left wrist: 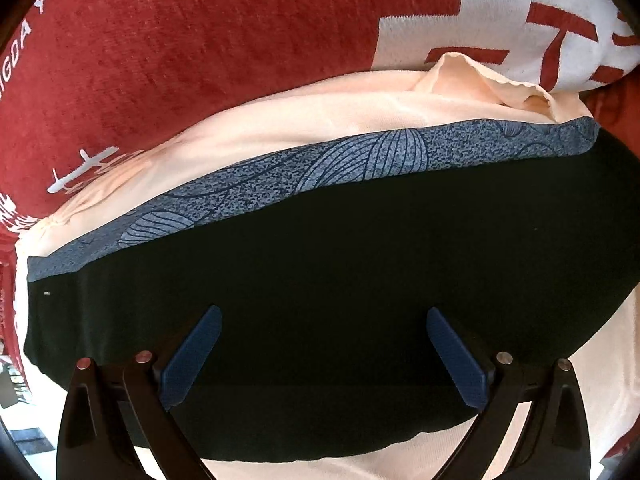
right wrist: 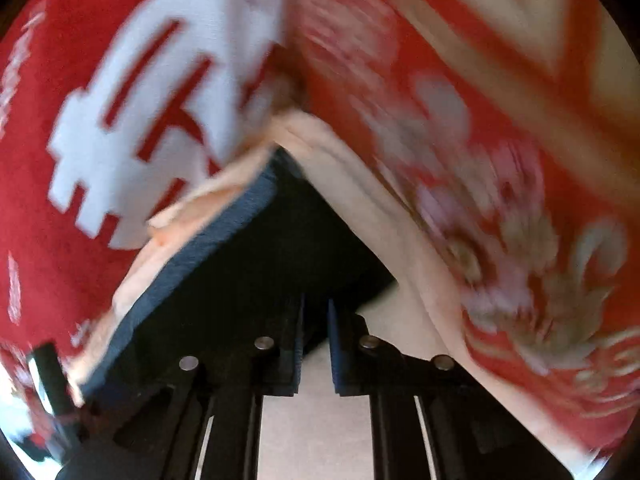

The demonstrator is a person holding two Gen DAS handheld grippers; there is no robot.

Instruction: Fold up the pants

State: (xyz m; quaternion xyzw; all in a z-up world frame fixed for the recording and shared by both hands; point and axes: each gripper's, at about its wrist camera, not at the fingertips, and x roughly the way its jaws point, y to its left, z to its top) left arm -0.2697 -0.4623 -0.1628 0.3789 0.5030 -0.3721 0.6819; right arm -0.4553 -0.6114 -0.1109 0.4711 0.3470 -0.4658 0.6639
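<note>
Black pants (left wrist: 340,248) with a blue patterned waistband (left wrist: 320,164) lie flat on a peach cloth (left wrist: 280,120). My left gripper (left wrist: 324,314) hovers over the black fabric, pointing steeply down, its blue pads (left wrist: 192,356) spread wide with nothing between them. In the blurred right wrist view the pants (right wrist: 248,280) show one corner, the waistband (right wrist: 208,248) running along its left side. My right gripper (right wrist: 315,302) stands at the pants' right edge with its fingers nearly together, and the dark edge of the fabric sits between the tips.
A red and white printed blanket (left wrist: 180,60) covers the surface under the peach cloth, and it fills the upper part of the right wrist view (right wrist: 100,120). The peach cloth (right wrist: 360,200) has a rumpled fold (left wrist: 480,80) beyond the waistband.
</note>
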